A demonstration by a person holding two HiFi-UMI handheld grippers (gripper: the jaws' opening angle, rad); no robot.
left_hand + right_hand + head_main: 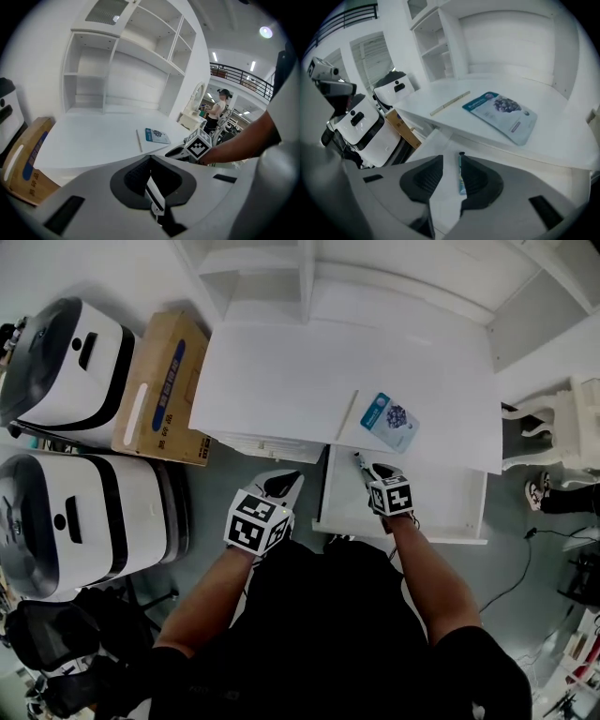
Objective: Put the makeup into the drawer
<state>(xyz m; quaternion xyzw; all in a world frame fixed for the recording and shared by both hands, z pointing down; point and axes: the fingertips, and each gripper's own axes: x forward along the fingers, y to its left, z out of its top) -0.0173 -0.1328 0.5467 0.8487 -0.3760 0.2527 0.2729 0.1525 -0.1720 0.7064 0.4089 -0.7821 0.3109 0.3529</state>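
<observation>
**One tube in the drawer, two things yet to go in**

The drawer [445, 502] stands pulled out from under the front edge of the desk [281, 381], probably so that things can go straight down into it. A slim tube [461, 176] with a dark cap lies flat on the drawer's white floor, near its left wall. The other two pieces are on the desk top, close to the front edge and just above the drawer: a flat blue-and-white sachet [389, 421] and, beside it to the left, a thin pale stick [347, 414]. So near the edge, both look easy to reach from where the person stands.

The right gripper [366, 465] is tipped down over the drawer's left part. Its jaws stand spread. The tube shows between them, close to the right jaw, but the left jaw is clear of it, so nothing is pinched and the tube appears to rest on its own.

The left gripper [284, 482] hangs to the left of the drawer, apart from all three things, likely kept out of the way. Its jaws are pressed almost together, and I can make out nothing held between them
</observation>
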